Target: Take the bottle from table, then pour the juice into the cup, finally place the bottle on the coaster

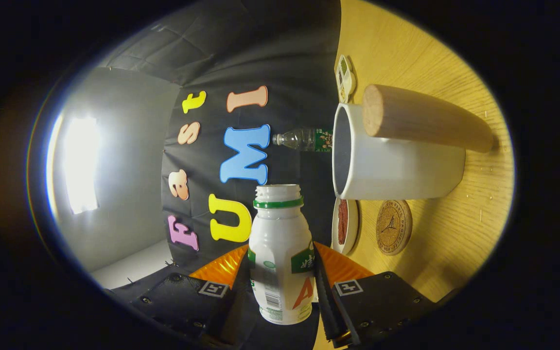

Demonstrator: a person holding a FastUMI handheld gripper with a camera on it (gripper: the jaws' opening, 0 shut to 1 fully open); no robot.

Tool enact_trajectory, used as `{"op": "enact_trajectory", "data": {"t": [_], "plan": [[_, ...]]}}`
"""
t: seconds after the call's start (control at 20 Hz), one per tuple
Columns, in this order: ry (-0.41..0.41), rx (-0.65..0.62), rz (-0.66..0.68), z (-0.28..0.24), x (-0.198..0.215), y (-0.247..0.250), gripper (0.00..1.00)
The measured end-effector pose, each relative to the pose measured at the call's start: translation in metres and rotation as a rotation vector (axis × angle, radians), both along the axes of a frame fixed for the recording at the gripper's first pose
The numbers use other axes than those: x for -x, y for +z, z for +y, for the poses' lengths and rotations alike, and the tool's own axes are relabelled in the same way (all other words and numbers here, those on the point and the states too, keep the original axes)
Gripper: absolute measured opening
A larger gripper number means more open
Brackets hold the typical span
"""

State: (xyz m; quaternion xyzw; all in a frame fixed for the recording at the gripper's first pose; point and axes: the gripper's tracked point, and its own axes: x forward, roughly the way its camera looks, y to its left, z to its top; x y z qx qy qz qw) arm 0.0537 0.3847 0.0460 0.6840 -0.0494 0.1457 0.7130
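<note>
1. Sideways is how the whole scene reads in the gripper view: the wooden table point(435, 48) stands like a wall beside the fingers, which means the gripper point(280, 279) is rolled over onto its side.
2. Both fingers are clamped on the white bottle point(280, 253), one pressing on each flank of its body.
3. That bottle has a green ring below its neck and its mouth is open, with no cap on it.
4. Its mouth points straight ahead of the fingers, near the rim of the cup but not yet over it.
5. A white cup point(401, 167) stands on the table just beyond the bottle's mouth, its dark opening facing the cloth wall.
6. Its handle point(421, 119) is a thick wooden peg that juts out from the cup's side.
7. Close to the cup's base lies the round cork coaster point(393, 227), bare.
8. Between the coaster and the cloth wall sits a small white dish point(345, 226) with something red in it.
9. Beyond the cup a clear plastic bottle point(304, 139) stands at the table's back edge.
</note>
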Motion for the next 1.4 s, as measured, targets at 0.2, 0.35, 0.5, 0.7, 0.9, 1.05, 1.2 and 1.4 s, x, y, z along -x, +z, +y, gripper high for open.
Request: {"op": "enact_trajectory", "data": {"t": [0.2,0.35,0.5,0.7,0.9,1.05,1.2,1.4], "plan": [[-0.01,-0.025,-0.005,-0.003,-0.001,0.001,0.65],[-0.007,-0.08,-0.011,-0.005,-0.001,0.002,0.65],[-0.009,-0.11,-0.003,-0.008,-0.001,0.002,0.64],[-0.004,-0.143,0.002,-0.01,-0.006,-0.001,0.65],[0.0,-0.159,0.002,-0.01,-0.006,-0.003,0.65],[0.001,-0.165,-0.004,-0.01,-0.004,-0.002,0.64],[0.003,-0.176,-0.007,-0.01,-0.004,0.001,0.65],[0.008,-0.191,-0.006,-0.011,-0.004,0.0,0.64]]}}
